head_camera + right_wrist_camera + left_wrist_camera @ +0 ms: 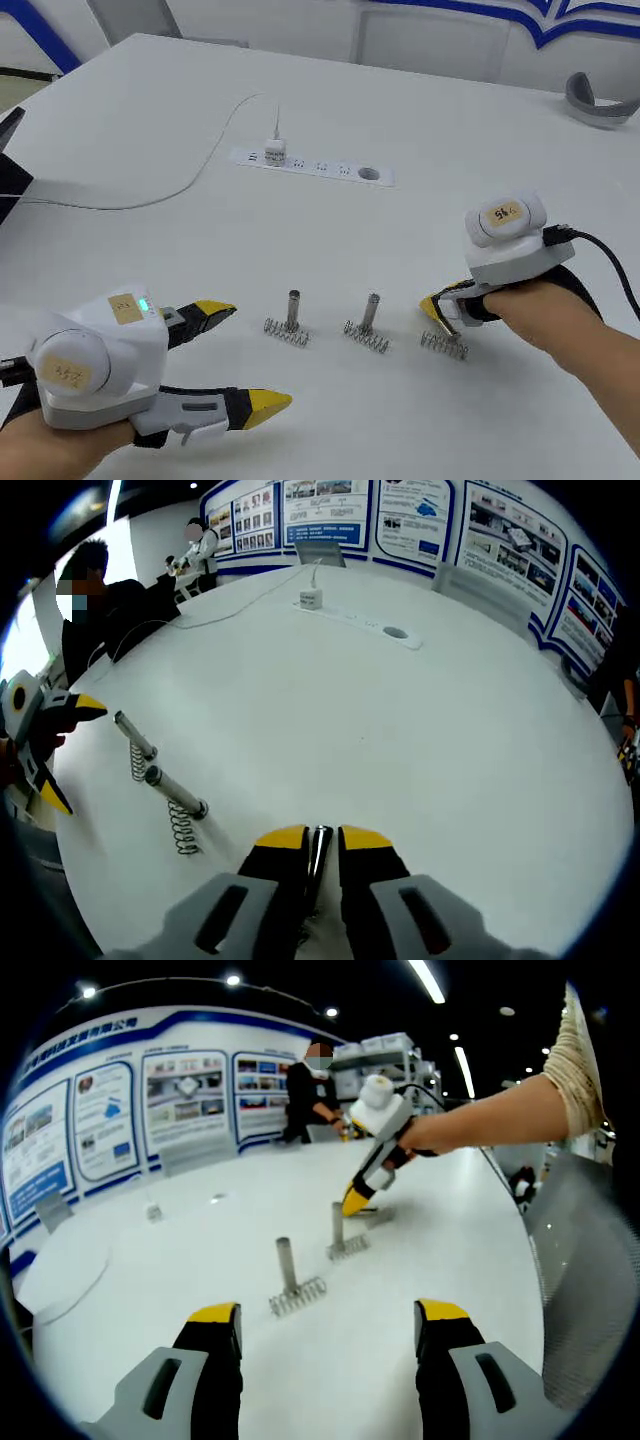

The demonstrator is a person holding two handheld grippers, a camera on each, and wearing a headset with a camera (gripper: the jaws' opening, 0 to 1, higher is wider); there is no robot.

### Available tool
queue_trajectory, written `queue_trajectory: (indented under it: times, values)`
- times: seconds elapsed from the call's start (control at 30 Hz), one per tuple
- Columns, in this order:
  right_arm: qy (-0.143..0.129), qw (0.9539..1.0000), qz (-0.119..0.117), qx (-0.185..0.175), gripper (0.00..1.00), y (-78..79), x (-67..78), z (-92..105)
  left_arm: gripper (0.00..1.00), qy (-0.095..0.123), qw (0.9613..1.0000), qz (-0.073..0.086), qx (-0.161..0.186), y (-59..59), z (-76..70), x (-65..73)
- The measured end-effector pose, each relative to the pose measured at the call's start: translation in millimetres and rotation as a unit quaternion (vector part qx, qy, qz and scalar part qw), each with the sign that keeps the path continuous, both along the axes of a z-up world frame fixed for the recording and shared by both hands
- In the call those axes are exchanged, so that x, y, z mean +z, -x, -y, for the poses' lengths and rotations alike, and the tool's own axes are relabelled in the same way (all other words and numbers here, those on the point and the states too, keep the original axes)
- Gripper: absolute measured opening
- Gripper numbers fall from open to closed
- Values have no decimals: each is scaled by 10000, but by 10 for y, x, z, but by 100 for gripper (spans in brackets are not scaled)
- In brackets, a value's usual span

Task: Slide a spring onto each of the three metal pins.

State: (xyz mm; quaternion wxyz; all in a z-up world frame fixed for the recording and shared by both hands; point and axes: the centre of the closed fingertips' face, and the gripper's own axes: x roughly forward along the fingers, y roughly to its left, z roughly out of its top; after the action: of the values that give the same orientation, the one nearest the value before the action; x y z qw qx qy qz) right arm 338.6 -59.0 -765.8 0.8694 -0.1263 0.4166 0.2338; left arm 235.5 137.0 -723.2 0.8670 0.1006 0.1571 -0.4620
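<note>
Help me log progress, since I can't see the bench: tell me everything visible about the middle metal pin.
The middle pin is a short, plain grey metal rod standing upright on the white table. It is bare along its length, with no spring on it. A coiled spring lies on its side at its foot, seemingly touching the base. A second pin stands to one side, and the right gripper, shut on a third pin, is on the other. No gripper touches it.

Perhaps showroom: wall display panels
</note>
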Motion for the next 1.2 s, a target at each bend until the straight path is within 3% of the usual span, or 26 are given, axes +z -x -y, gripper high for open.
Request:
queue_trajectory:
  times: [0.53, 0.87, 1.2]
  values:
    - [-4, 9999, -114, -92, 10, 29, -24, -12, 71, 18, 10000, -9, 40, 0, -18, 1]
    - [84, 9999, -6, -121, 9, 33, -13, -3, 70, 28, 10000, 11, 31, -3, -2, 13]
    - [-114, 9995, 276, -111, 9, 103, 304, -16, 70, 54, 10000, 63, 29, -20, 6, 51]
